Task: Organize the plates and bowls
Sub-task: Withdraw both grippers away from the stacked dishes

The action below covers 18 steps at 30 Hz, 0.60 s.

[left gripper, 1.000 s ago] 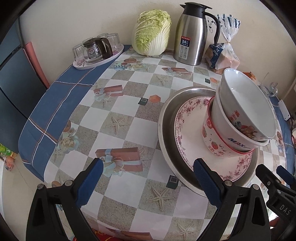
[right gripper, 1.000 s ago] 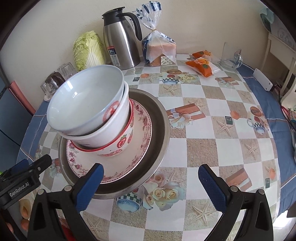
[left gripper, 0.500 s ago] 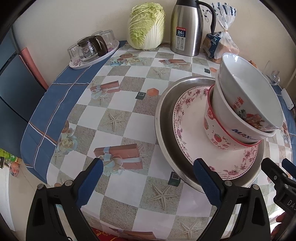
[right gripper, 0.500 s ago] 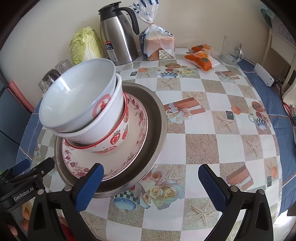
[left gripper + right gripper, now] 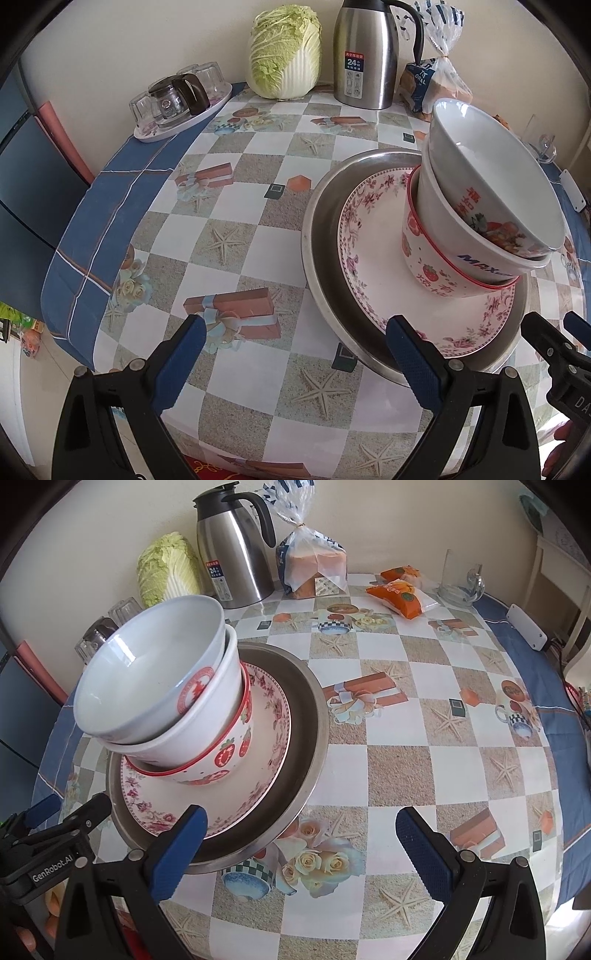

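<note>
A stack stands on the table: a wide steel plate [image 5: 325, 236] [image 5: 314, 716], a floral plate [image 5: 373, 266] [image 5: 266, 760] in it, and on that a strawberry bowl [image 5: 428, 266] [image 5: 225, 760] holding two nested white bowls [image 5: 480, 173] [image 5: 147, 679]. The bowls lean. My left gripper [image 5: 295, 350] is open at the table's near edge, its right finger over the steel plate's near rim. My right gripper [image 5: 299, 842] is open too, its left finger over the same rim from the other side. Neither holds anything.
At the back stand a cabbage [image 5: 284, 51], a steel thermos jug [image 5: 365, 55] [image 5: 236, 550] and a bagged loaf [image 5: 314, 565]. A tray of glasses [image 5: 181, 103] is back left. Orange snack packs [image 5: 402, 594] and a glass [image 5: 458, 579] lie back right.
Both grippers have drawn back and risen slightly, so the stack and back items sit lower and more of the table shows. The stack has not moved. Both stay open.
</note>
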Tool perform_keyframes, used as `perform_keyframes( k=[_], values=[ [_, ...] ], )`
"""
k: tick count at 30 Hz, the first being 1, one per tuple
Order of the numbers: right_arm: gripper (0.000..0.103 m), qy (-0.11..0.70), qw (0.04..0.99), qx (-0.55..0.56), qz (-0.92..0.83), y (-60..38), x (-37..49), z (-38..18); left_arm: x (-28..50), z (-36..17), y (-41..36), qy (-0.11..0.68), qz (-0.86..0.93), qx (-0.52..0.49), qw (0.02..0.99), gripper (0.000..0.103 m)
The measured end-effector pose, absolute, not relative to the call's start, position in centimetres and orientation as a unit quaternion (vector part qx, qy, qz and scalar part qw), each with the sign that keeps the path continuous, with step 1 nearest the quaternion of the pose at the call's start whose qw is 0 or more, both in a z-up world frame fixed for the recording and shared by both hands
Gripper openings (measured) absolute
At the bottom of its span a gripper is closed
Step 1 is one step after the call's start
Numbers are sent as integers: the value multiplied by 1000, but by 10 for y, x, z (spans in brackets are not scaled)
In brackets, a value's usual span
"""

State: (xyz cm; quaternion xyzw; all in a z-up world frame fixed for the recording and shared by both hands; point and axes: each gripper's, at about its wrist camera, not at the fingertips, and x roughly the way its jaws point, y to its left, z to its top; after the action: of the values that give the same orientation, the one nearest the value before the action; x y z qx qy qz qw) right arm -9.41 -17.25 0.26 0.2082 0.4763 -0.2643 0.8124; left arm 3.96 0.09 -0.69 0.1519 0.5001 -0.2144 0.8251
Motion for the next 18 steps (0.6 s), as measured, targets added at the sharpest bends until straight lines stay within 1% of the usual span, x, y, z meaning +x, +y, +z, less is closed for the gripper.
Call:
perform_keyframes(
  k=[18],
  values=[
    [103,480,809,209,-267,-175,-95,1,38,-7,0,499,-214,161,824,98]
  ],
)
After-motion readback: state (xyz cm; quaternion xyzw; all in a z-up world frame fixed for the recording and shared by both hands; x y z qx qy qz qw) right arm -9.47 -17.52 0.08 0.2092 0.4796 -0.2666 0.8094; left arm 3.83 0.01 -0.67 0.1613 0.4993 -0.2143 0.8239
